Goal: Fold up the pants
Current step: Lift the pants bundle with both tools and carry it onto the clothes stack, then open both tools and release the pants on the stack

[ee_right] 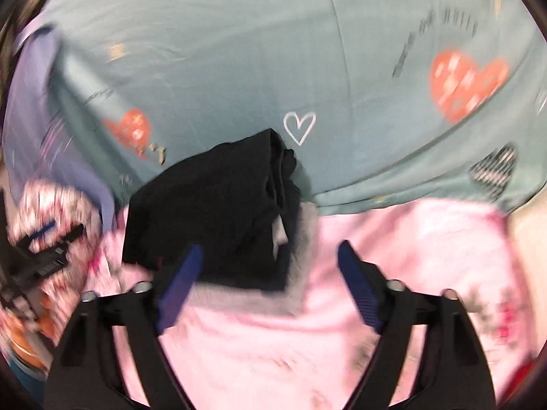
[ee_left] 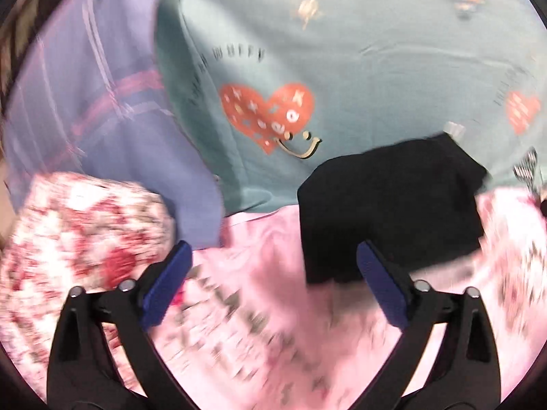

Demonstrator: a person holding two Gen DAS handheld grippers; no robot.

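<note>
Black pants (ee_left: 393, 201) lie folded into a compact bundle, partly on a pink floral cloth (ee_left: 259, 307) and partly on the teal sheet (ee_left: 342, 68). In the right wrist view the bundle (ee_right: 218, 205) shows stacked folds at its right edge and a grey lining. My left gripper (ee_left: 273, 273) is open and empty, just left of and nearer than the bundle. My right gripper (ee_right: 270, 266) is open and empty, its left finger (ee_right: 181, 283) over the bundle's near edge. The left gripper also shows blurred at the far left of the right wrist view (ee_right: 44, 253).
A teal bed sheet with orange hearts (ee_right: 468, 82) covers the surface. A lilac plaid cloth (ee_left: 102, 109) lies at the left. A red-and-white floral cloth (ee_left: 82, 232) lies at the near left. Both views are motion-blurred.
</note>
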